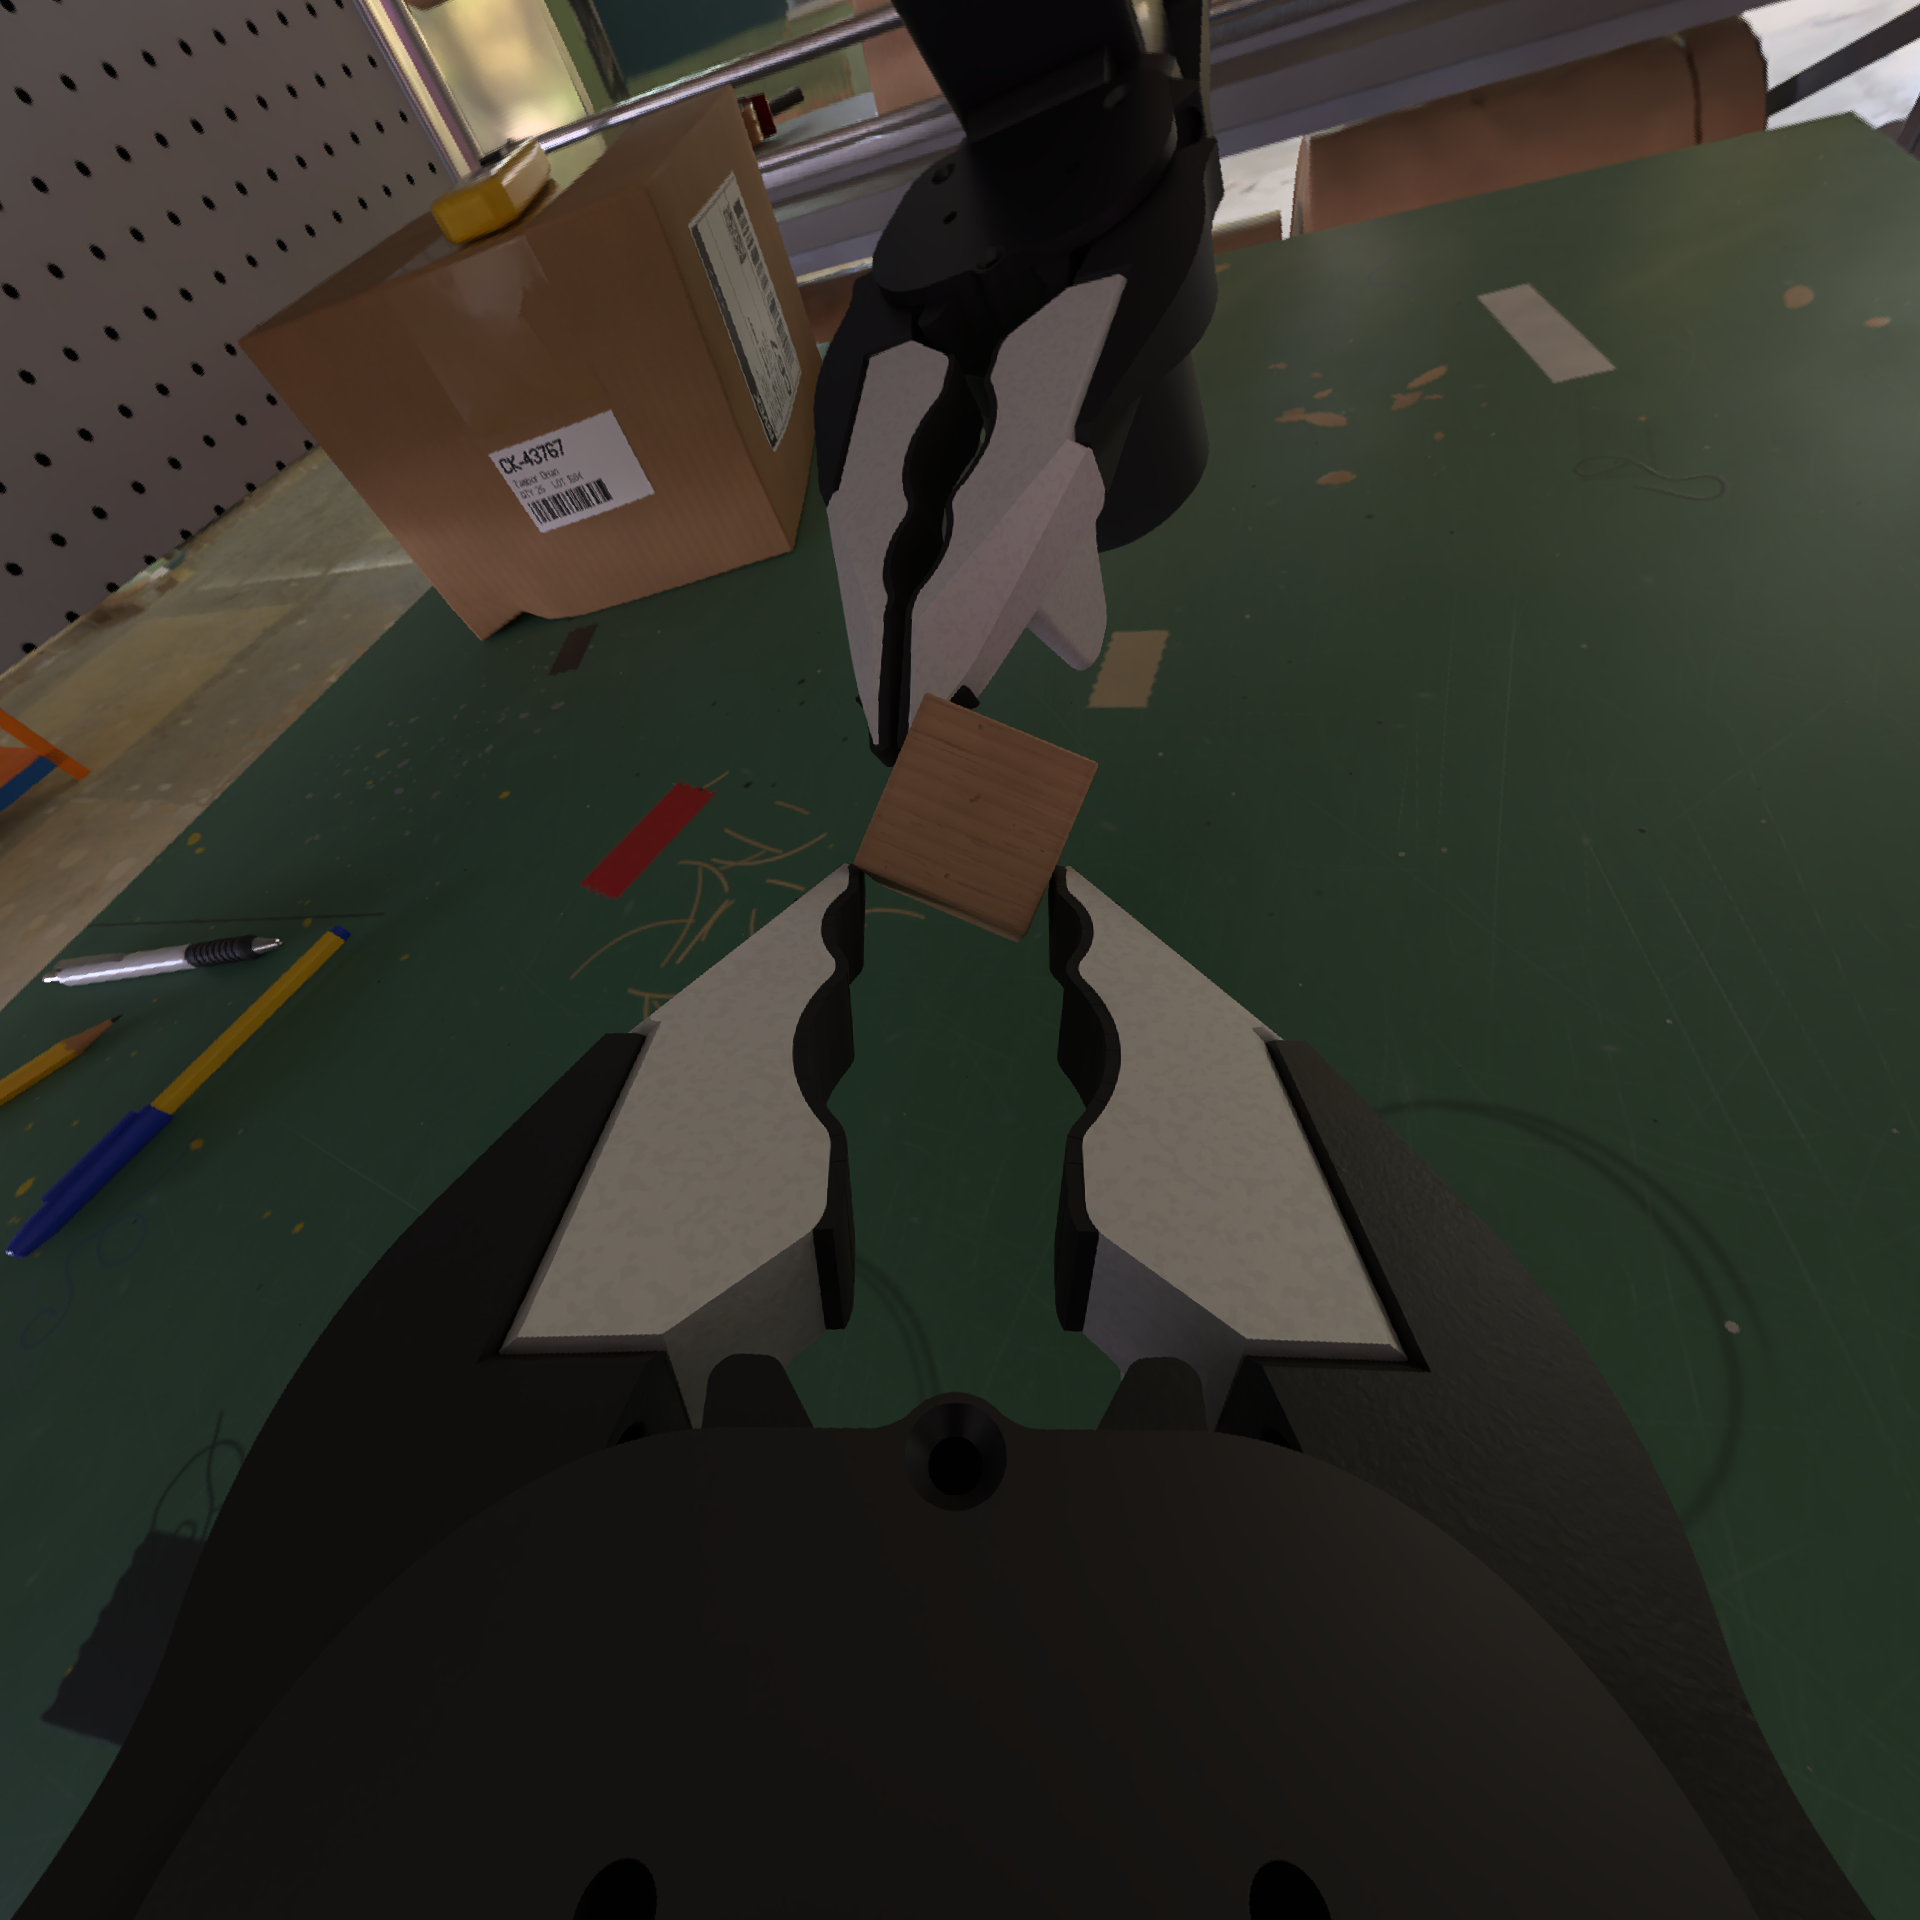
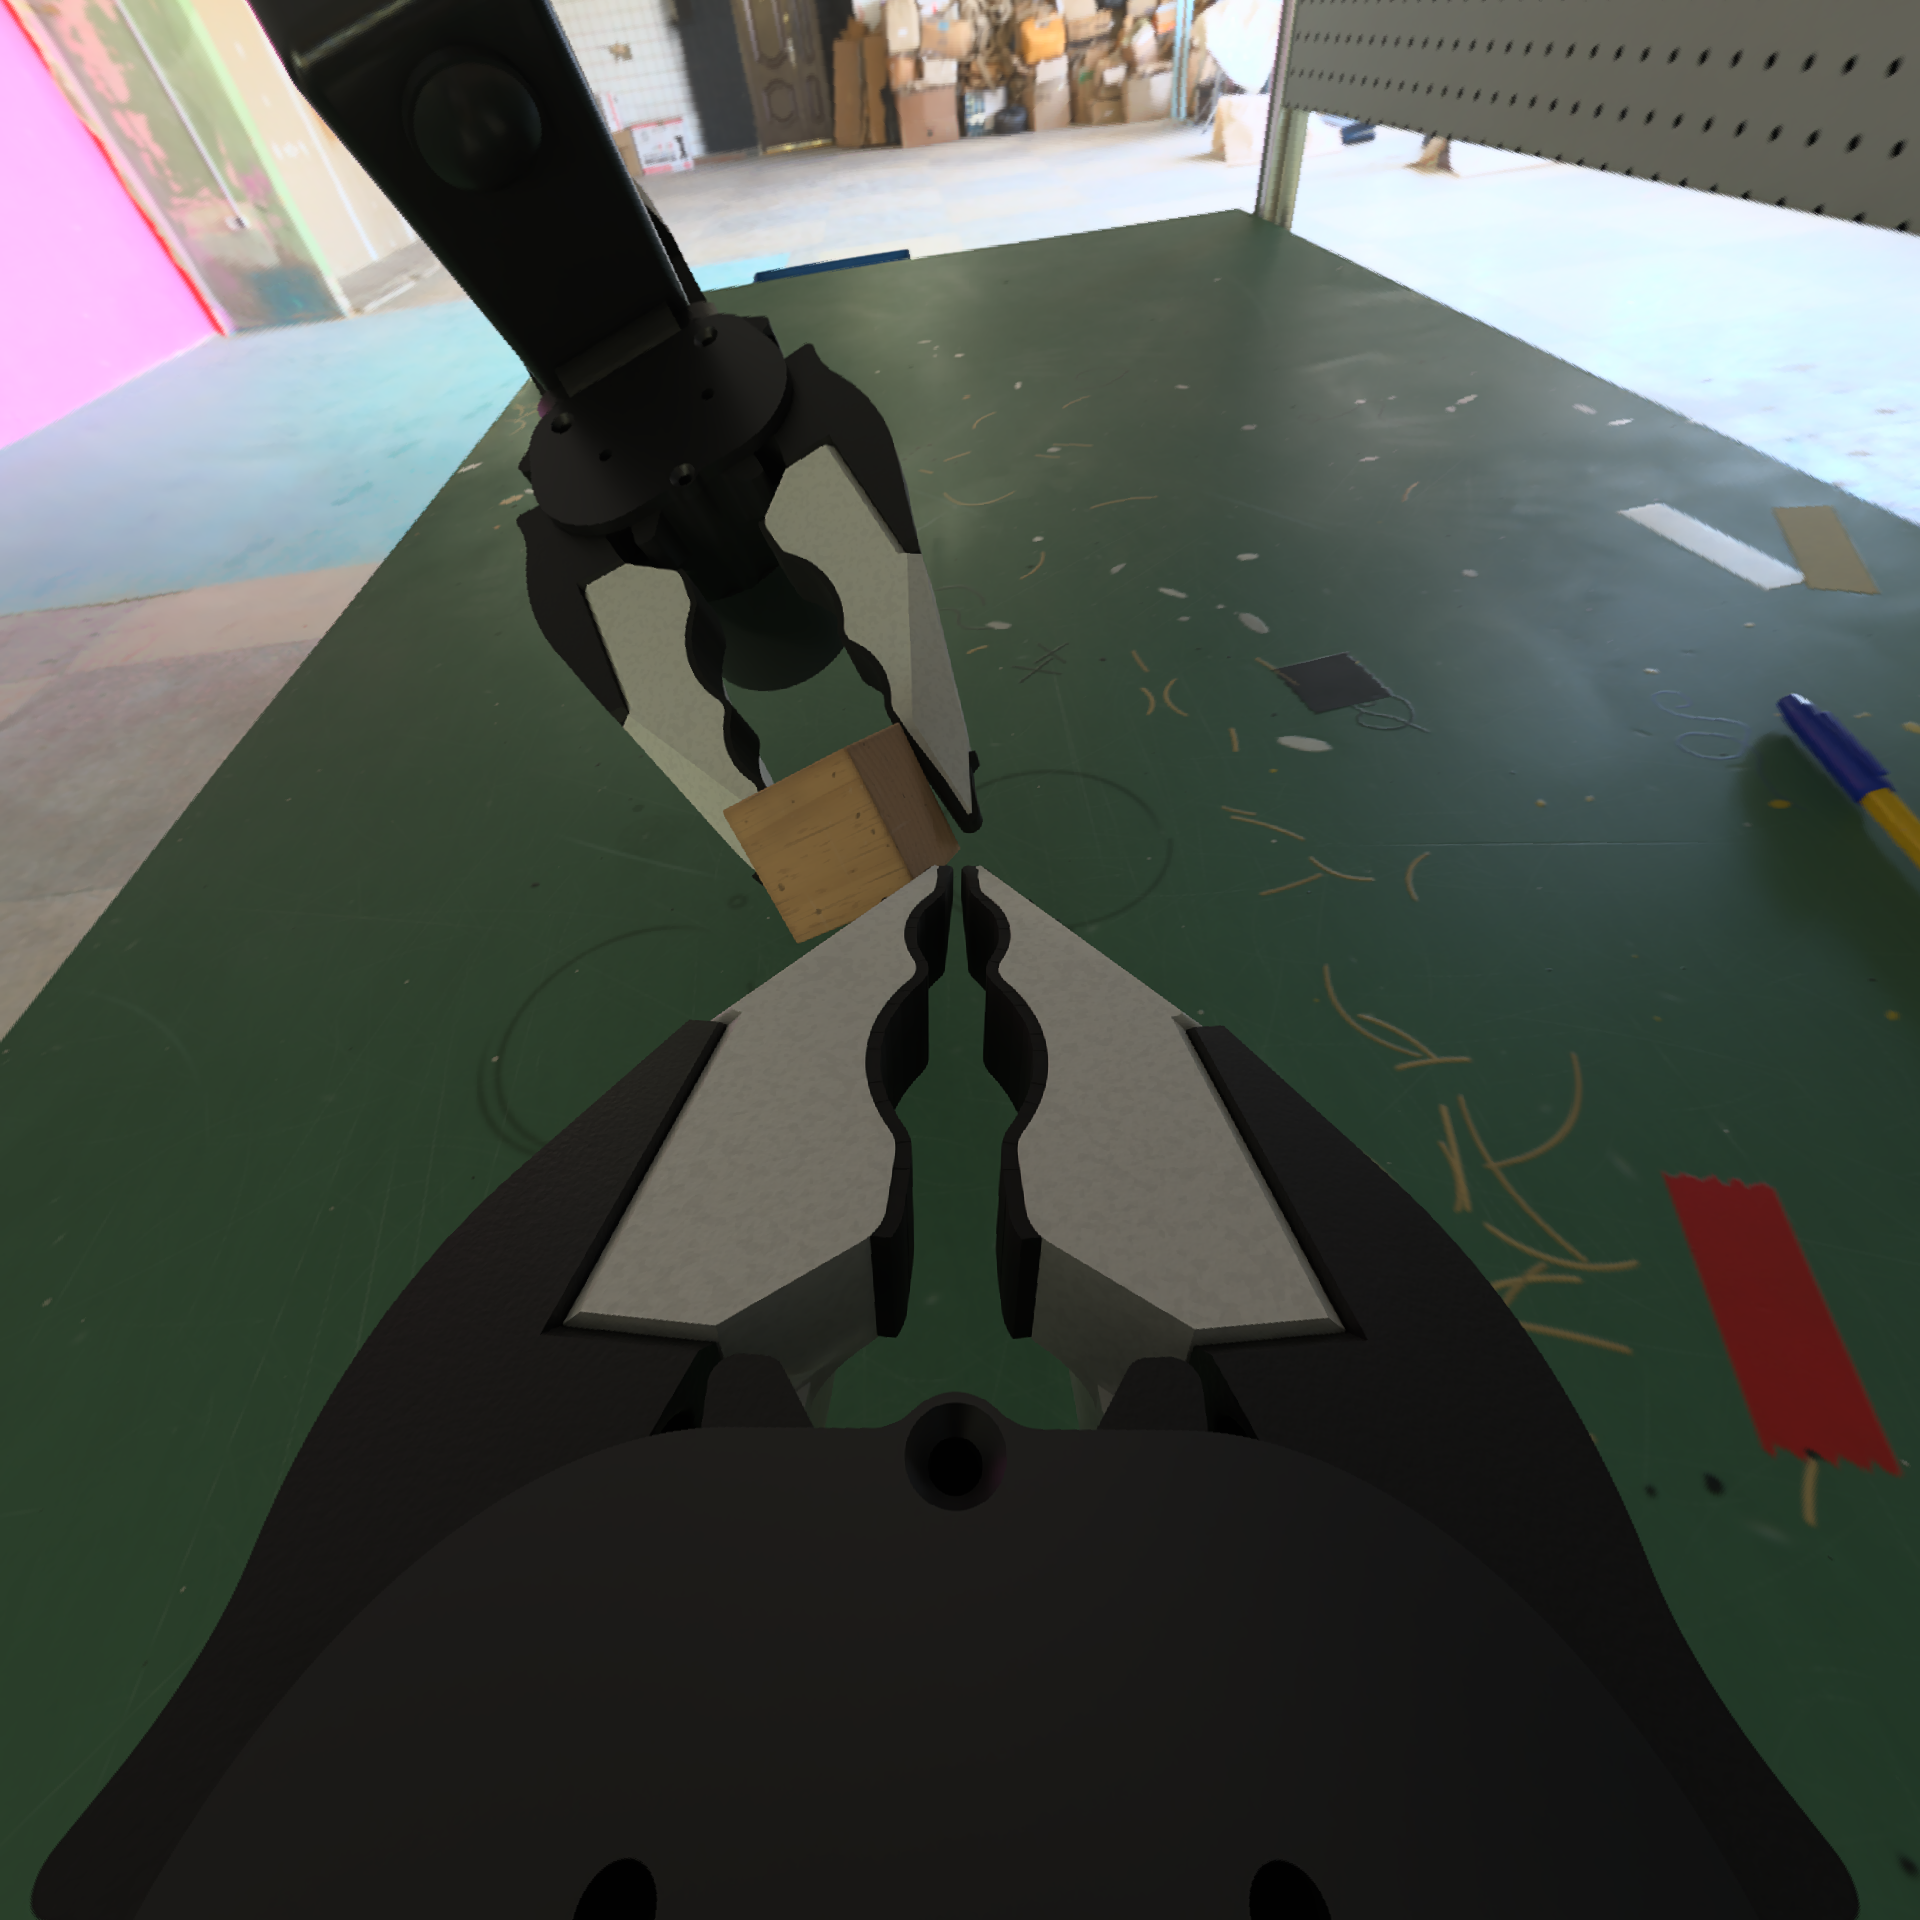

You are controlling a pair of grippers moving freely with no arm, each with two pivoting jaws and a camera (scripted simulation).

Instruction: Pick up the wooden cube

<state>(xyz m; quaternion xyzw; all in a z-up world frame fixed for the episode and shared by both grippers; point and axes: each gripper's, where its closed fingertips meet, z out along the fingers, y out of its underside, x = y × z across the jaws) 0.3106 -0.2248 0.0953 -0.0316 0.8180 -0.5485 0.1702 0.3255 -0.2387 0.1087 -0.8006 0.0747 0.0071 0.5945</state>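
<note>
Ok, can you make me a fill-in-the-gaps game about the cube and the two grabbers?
1. The left gripper pinches the ___ cube at its fingertips.
2. The right gripper is shut and holds ___.
3. The colour of the table is ___.
4. On top of the cardboard box lies a ___ block.

Missing words: wooden; nothing; green; yellow.
</note>
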